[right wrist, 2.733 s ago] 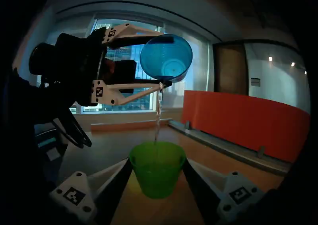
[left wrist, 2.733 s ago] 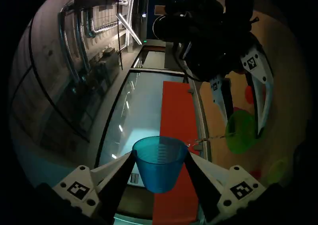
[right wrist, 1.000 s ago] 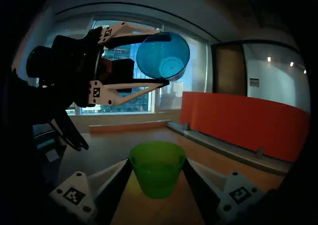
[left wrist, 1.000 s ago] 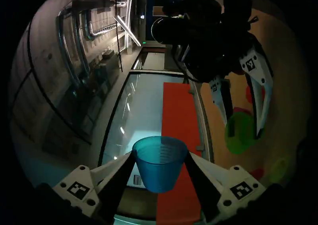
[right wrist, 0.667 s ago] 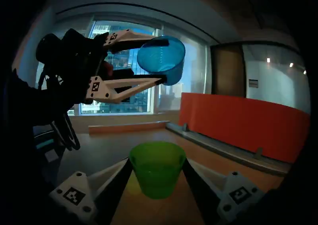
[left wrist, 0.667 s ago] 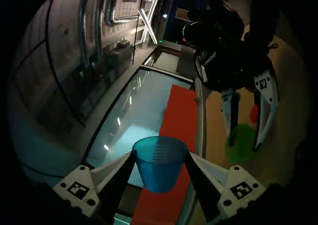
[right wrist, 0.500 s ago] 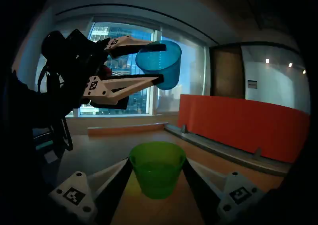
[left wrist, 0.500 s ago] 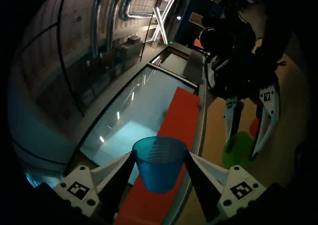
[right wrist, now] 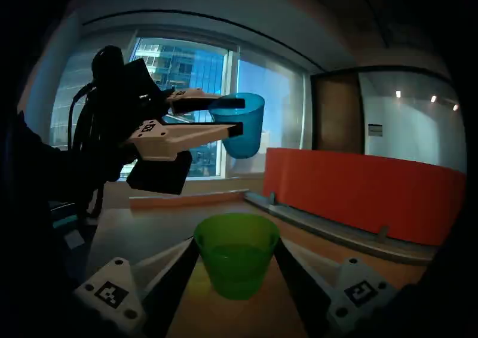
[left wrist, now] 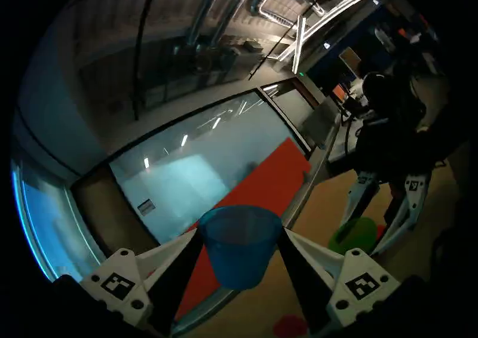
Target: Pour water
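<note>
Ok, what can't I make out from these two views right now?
- Water left in blue cup: right gripper view shows it side-on, unreadable.
- The green cup in left gripper view: small, partly behind right gripper's fingers.
- Whether green cup's base touches table: unclear in right gripper view.

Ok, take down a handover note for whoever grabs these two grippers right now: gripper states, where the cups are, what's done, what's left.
Left gripper: shut on the blue cup, held upright, raised above and beyond the green cup; no water falling.
Right gripper: shut on the green cup, low over the wooden table; it seems to hold some water.
Done: the pour looks finished.
Left: set both cups down and release.
</note>
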